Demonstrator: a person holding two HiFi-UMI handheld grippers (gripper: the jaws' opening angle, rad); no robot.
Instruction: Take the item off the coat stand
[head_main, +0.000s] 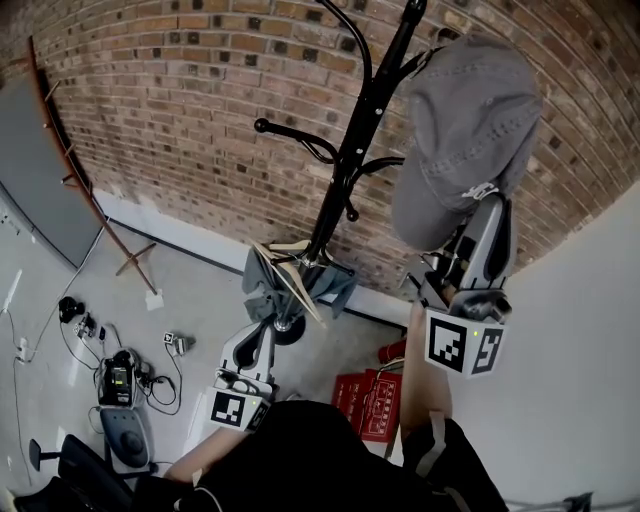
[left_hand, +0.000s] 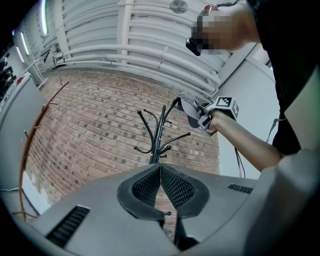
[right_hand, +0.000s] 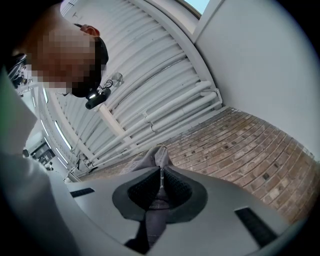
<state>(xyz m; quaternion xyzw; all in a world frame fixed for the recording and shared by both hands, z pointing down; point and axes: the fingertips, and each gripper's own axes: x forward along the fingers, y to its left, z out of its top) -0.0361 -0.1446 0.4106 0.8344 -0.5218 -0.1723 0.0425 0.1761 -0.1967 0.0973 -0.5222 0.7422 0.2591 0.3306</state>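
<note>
A black coat stand (head_main: 350, 150) with curved hooks rises in front of the brick wall. A grey cap (head_main: 465, 120) hangs to the right of its pole, close to an upper hook, and I cannot tell whether the two touch. My right gripper (head_main: 484, 205) reaches up from below, shut on the cap's lower edge. In the right gripper view the grey fabric (right_hand: 155, 160) is pinched between the jaws of the right gripper (right_hand: 161, 172). My left gripper (head_main: 268, 325) is low, near the stand's base. It is shut with nothing in it (left_hand: 160, 170) and points at the stand (left_hand: 159, 135).
A wooden hanger with a grey-blue garment (head_main: 300, 275) sits low on the stand. A red box (head_main: 372, 400) lies on the floor by my legs. Cables and devices (head_main: 120, 380) lie at the left. A thin wooden rack (head_main: 70, 160) leans on the wall. A white wall (head_main: 580, 350) closes the right.
</note>
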